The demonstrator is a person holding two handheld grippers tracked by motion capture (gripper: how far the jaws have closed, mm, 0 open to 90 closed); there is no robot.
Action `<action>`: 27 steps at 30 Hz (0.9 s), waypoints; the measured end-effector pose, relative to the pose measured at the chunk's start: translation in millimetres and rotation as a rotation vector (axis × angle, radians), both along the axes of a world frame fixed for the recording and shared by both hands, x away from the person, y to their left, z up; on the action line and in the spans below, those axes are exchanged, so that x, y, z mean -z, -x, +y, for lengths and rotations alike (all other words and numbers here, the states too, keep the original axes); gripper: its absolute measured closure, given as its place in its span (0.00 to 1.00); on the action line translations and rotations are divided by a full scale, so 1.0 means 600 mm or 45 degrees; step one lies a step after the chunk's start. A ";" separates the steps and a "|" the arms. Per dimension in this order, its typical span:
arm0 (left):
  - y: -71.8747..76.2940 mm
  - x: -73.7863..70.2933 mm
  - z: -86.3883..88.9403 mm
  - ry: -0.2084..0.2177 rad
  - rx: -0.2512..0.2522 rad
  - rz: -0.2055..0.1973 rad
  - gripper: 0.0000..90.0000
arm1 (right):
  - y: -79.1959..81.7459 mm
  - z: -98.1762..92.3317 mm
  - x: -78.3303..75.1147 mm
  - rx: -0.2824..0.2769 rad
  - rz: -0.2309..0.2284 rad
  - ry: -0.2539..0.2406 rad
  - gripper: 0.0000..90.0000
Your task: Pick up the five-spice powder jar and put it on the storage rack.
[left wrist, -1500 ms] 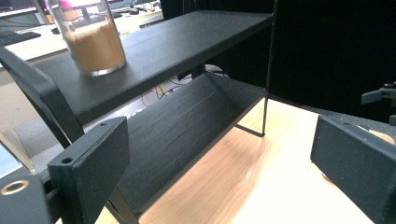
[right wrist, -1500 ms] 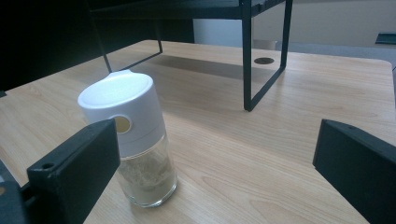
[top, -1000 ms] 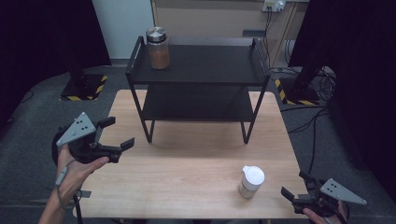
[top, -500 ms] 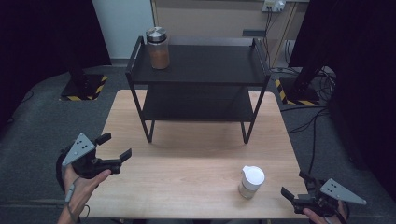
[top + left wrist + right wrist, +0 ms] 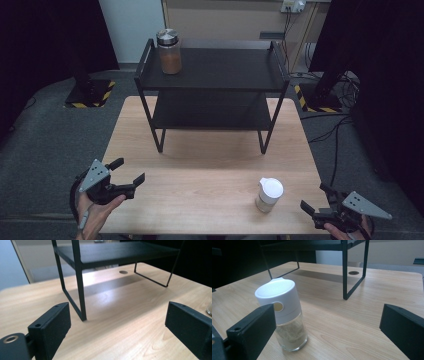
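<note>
- The right gripper [image 5: 316,199] sits low at the near right corner of the table [image 5: 200,165], jaws spread wide and holding nothing; in its own view the two black jaws stand far apart at the bottom corners.
- Just ahead of it stands the shaker jar [image 5: 284,325], upright on the wood, white cap on, pale powder in the glass. In the right gripper view it is near the left jaw but not touching it, and not yet between the two.
- The left gripper [image 5: 127,172] rests over the near left edge, likewise released and empty, pointing toward the black shelf rack [image 5: 215,80].
- On the rack's top shelf, back left corner, stands a brown-filled jar [image 5: 169,51] with a metal lid.
- My guess is that the step in hand is the approach to the shaker jar. Next, the right gripper needs to slide forward and a bit leftward so the jar sits squarely between the jaws, then close on the glass body below the cap.
</note>
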State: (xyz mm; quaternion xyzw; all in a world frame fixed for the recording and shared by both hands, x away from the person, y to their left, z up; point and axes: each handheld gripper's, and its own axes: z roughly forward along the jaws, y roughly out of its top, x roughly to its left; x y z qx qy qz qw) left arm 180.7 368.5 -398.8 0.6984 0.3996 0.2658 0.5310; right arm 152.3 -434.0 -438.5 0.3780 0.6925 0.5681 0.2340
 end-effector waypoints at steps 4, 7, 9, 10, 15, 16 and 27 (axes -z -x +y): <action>0.004 0.010 0.001 0.004 0.006 0.019 0.06 | 0.000 -0.001 0.000 0.001 0.003 0.002 0.01; 0.006 0.017 0.004 0.005 0.011 0.035 0.06 | -0.001 -0.001 0.000 0.001 0.001 0.002 0.01; 0.007 0.022 0.007 0.015 0.013 0.042 0.06 | -0.002 0.000 0.000 -0.001 0.002 0.002 0.01; 0.008 0.025 0.008 0.021 0.019 0.043 0.06 | -0.002 0.000 0.000 -0.001 0.002 0.002 0.01; 0.009 0.031 0.011 0.002 0.030 0.040 0.05 | -0.002 0.001 0.000 -0.001 0.003 0.005 0.01; 0.009 0.034 0.013 0.007 0.035 0.041 0.05 | -0.002 0.001 0.000 0.000 0.005 0.005 0.01; 0.008 0.037 0.022 0.010 0.077 0.041 0.04 | 0.000 0.001 0.000 -0.003 -0.004 0.007 0.01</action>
